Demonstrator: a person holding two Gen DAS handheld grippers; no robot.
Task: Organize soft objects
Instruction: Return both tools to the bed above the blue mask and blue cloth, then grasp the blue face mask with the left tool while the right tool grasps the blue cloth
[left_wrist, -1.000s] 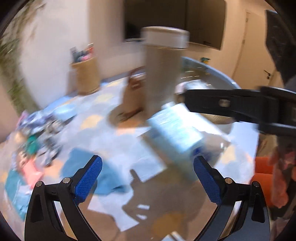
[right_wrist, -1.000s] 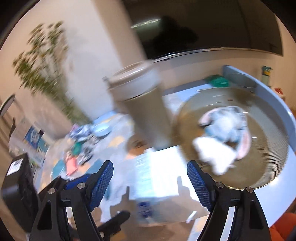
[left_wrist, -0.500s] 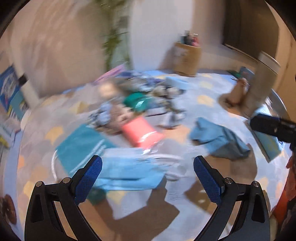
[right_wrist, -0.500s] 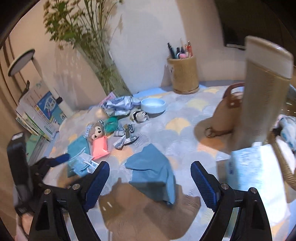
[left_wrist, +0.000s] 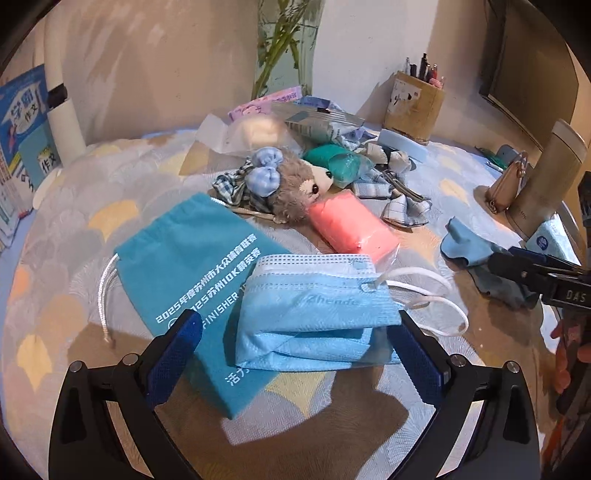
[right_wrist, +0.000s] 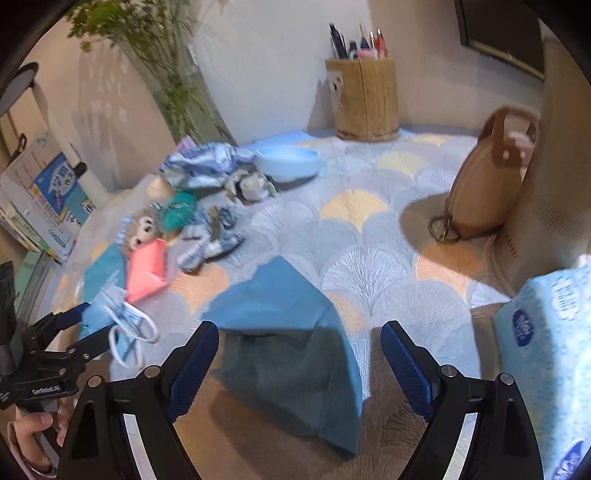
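Sorting barely begun, by look of it. Soft pile (left_wrist: 306, 177) unsorted far on table. Left gripper (left_wrist: 295, 354) jaws apart over face mask (left_wrist: 314, 314). Right gripper (right_wrist: 299, 365), jaws just widening, straddles blue cloth (right_wrist: 288, 332); nothing gripped.

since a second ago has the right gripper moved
Yes. The right gripper swung left, away from the tall beige tumbler, and now hangs open over the crumpled blue cloth.

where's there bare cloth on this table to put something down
Bare patterned tablecloth lies between the wooden pen holder, tan leather bag and folded blue cloth. It is crowded where the plush toy, pink packet, teal drawstring pouch and blue face masks lie.
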